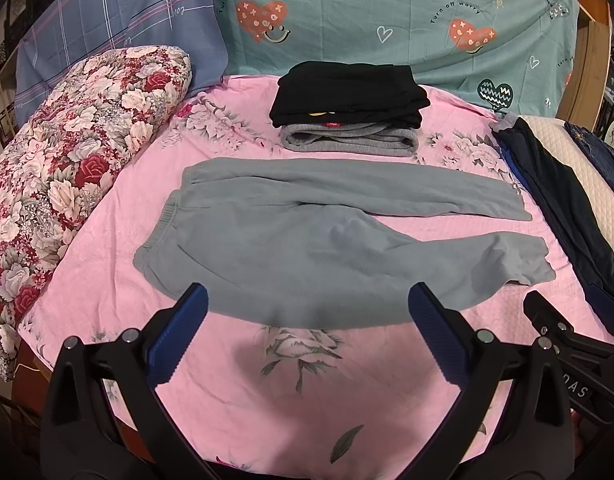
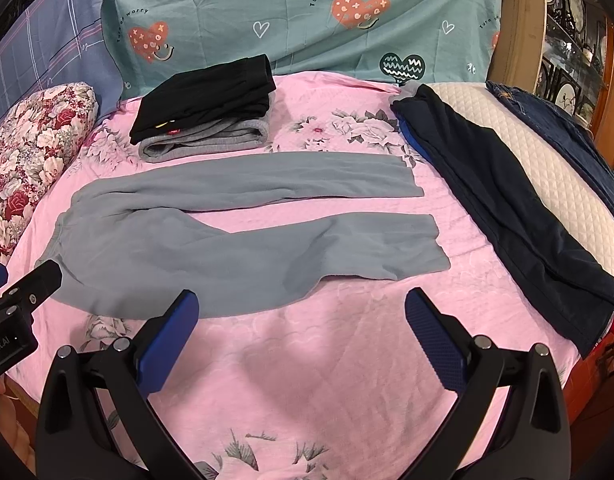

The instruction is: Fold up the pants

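Grey-blue pants (image 1: pixel 307 240) lie spread flat on the pink floral sheet (image 1: pixel 307 392), waistband at the left, both legs running right with a gap between them. They also show in the right wrist view (image 2: pixel 235 240). My left gripper (image 1: pixel 307 312) is open and empty, hovering at the near edge of the seat of the pants. My right gripper (image 2: pixel 303 316) is open and empty, above the sheet just in front of the near leg. The right gripper's body shows at the lower right of the left wrist view (image 1: pixel 563 344).
A stack of folded black and grey clothes (image 1: pixel 347 108) sits behind the pants. Dark navy pants (image 2: pixel 507 208) lie along the right on a white quilted pad (image 2: pixel 567 200). A floral pillow (image 1: pixel 67 160) lies at the left. Teal and blue pillows (image 1: pixel 387 20) stand at the back.
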Tool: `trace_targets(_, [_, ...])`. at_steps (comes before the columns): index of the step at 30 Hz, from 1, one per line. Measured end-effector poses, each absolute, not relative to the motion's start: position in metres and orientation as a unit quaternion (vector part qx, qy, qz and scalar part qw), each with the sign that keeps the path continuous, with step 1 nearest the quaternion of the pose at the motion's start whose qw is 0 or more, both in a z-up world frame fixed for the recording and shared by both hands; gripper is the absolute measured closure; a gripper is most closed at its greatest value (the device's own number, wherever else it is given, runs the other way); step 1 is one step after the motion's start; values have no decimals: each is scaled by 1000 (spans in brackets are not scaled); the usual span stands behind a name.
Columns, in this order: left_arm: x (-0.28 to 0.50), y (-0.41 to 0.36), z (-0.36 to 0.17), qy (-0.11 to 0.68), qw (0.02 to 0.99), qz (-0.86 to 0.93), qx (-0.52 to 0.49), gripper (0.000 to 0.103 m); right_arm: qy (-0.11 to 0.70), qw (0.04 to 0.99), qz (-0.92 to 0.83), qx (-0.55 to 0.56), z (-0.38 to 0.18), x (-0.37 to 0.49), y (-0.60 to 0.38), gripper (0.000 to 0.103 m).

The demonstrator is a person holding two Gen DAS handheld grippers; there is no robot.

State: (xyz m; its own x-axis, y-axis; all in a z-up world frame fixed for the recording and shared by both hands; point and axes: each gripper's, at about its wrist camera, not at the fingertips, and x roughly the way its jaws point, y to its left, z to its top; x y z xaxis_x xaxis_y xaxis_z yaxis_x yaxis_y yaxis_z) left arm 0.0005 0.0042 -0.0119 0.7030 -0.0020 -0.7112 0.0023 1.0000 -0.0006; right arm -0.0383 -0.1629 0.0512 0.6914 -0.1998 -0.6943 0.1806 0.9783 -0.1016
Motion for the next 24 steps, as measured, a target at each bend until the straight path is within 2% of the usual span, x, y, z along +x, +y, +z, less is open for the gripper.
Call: trace_targets(24, [1,2,-13,386,922,-3,3,2,380,919,-104,-13,51,-38,-162,1])
